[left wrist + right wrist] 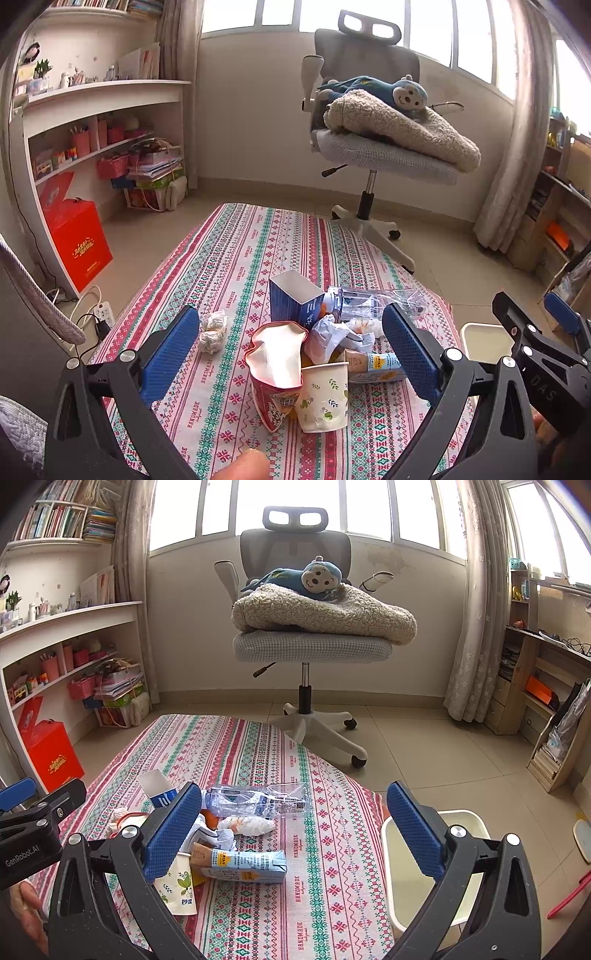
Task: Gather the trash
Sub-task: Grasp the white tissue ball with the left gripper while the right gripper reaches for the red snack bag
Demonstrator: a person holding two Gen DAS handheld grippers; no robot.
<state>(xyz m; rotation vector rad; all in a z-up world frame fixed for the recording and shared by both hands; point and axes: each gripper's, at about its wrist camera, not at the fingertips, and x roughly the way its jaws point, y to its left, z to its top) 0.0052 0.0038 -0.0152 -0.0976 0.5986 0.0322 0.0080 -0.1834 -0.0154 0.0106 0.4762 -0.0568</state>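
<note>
Trash (325, 350) between open left claw (291, 354)

Both wrist cams sat low and close over the table (236, 258), facing the office chair (310, 642). Left cam looked from the left side; both shared the trash pile (325, 339).

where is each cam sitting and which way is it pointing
Left wrist: rides the left gripper, facing forward over the trash pile toward the office chair; open jaws, a fingertip and the right gripper show.
Right wrist: rides the right gripper, facing the same chair, white bin lower right; open jaws and the left gripper at far left show.
Shared: paper cup, crushed bottle, patterned tablecloth.
</note>
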